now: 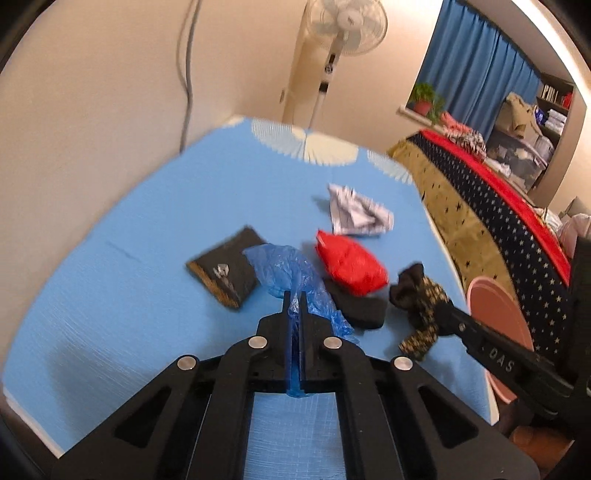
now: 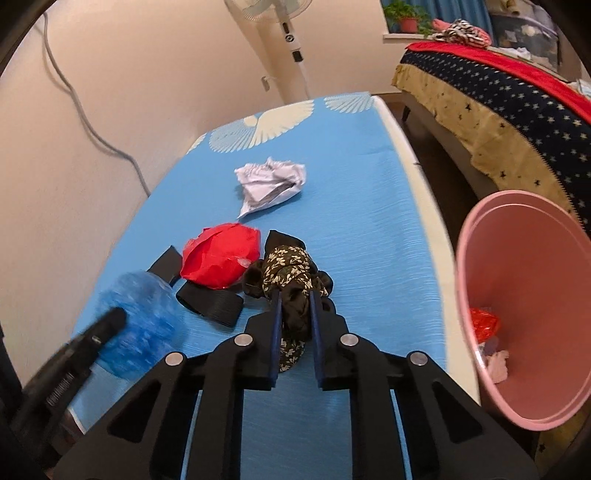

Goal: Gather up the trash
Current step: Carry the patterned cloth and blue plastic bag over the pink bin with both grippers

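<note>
My left gripper (image 1: 294, 295) is shut on a crumpled blue plastic bag (image 1: 284, 271), which lies on the blue-covered table (image 1: 129, 295). My right gripper (image 2: 295, 295) is shut on a dark floral cloth bundle (image 2: 286, 267); the left wrist view shows the same bundle (image 1: 417, 295) at the right gripper's tip. Between them lie a red plastic wad (image 1: 349, 264) on a black piece (image 1: 360, 310), and a black packet with gold trim (image 1: 225, 273). Farther back sits crumpled white paper (image 2: 271, 181). The blue bag (image 2: 142, 325) looks blurred in the right wrist view.
A pink bin (image 2: 524, 306) stands off the table's right edge, with red and pale scraps in its bottom. A bed with a starred cover (image 2: 491, 99) lies beyond it. A standing fan (image 1: 341, 33) and a wall cable (image 1: 186, 74) are behind the table.
</note>
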`<move>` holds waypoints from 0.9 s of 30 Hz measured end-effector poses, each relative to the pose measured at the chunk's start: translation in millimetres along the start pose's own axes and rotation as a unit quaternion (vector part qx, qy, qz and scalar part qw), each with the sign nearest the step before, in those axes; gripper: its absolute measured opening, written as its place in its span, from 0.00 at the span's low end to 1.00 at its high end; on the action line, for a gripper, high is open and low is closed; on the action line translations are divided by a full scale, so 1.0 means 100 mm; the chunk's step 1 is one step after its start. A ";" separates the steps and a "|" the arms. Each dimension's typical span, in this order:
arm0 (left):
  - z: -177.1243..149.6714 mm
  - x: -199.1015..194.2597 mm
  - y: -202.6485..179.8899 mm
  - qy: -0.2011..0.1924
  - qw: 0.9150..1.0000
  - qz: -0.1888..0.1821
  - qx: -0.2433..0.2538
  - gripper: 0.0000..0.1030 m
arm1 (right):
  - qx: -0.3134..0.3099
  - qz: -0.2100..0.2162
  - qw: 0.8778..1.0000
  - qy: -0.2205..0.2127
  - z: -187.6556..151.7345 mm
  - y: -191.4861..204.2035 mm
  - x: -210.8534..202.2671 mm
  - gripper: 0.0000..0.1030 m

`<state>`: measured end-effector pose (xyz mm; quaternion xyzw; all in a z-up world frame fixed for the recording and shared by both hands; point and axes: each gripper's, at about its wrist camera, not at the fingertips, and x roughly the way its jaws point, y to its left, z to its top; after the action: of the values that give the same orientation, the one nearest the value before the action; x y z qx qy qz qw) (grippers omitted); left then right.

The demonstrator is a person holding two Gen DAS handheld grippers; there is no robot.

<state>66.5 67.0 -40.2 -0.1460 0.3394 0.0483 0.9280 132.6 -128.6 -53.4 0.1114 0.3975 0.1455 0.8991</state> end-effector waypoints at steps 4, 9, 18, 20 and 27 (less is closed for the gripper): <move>0.04 -0.14 -0.04 -0.022 1.000 -0.002 0.013 0.02 | -0.003 -0.006 1.000 -0.018 -0.01 -0.01 -0.19 0.14; 0.06 -0.26 -0.09 -0.036 0.999 -0.009 0.024 0.02 | -0.013 -0.016 0.999 -0.035 -0.03 -0.02 -0.39 0.14; 0.02 -0.43 -0.18 -0.054 0.997 -0.019 0.042 0.02 | -0.020 -0.040 0.997 -0.062 -0.03 -0.07 -0.72 0.14; 0.02 -0.47 -0.20 -0.058 0.997 -0.021 0.046 0.02 | -0.029 -0.050 0.996 -0.074 -0.02 -0.05 -0.81 0.14; 0.03 -0.57 -0.26 -0.070 0.996 -0.028 0.053 0.02 | -0.044 -0.072 0.992 -0.098 0.00 -0.02 -0.98 0.14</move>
<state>29.1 43.8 4.7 -0.1027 0.2716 0.0141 0.9568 69.7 -164.7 13.0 0.0569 0.3080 0.0862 0.9458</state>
